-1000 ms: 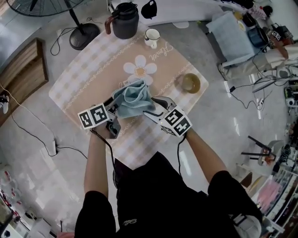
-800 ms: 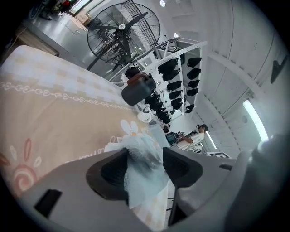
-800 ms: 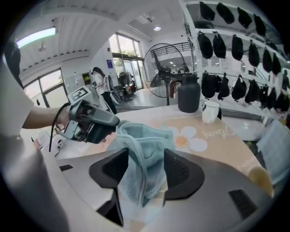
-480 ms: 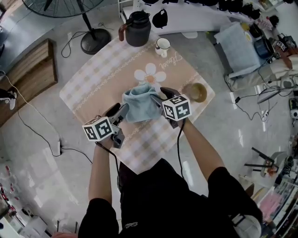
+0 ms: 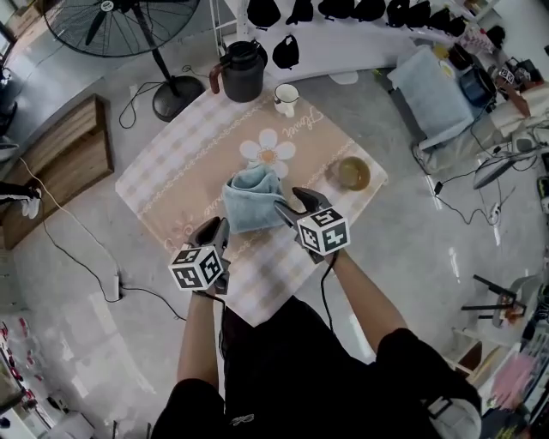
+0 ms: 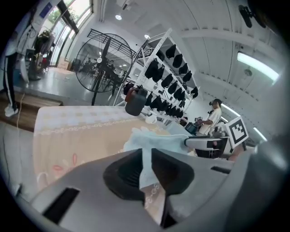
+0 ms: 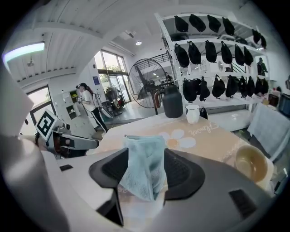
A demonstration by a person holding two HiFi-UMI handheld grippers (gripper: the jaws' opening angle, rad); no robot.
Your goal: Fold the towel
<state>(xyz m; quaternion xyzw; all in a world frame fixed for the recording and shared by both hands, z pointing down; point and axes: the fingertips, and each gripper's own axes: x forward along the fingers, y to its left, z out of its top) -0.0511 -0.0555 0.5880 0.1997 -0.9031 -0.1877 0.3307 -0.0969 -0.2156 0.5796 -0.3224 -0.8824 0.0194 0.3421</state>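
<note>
A light blue towel lies bunched in the middle of the checked table. My left gripper is at its near left corner. Its jaws have just been closing, and a thin fold of the towel is pinched between them. My right gripper is at the towel's near right side, shut on a thicker hanging fold. In the left gripper view the right gripper's fingers hold the towel's far end.
A black kettle and a white mug stand at the table's far edge, with a tan bowl at its right corner. A standing fan, a wooden bench and floor cables surround the table.
The left gripper has drawn back toward the table's near left edge, away from the right gripper. The right gripper has stayed at the towel, which now stretches slightly between them.
</note>
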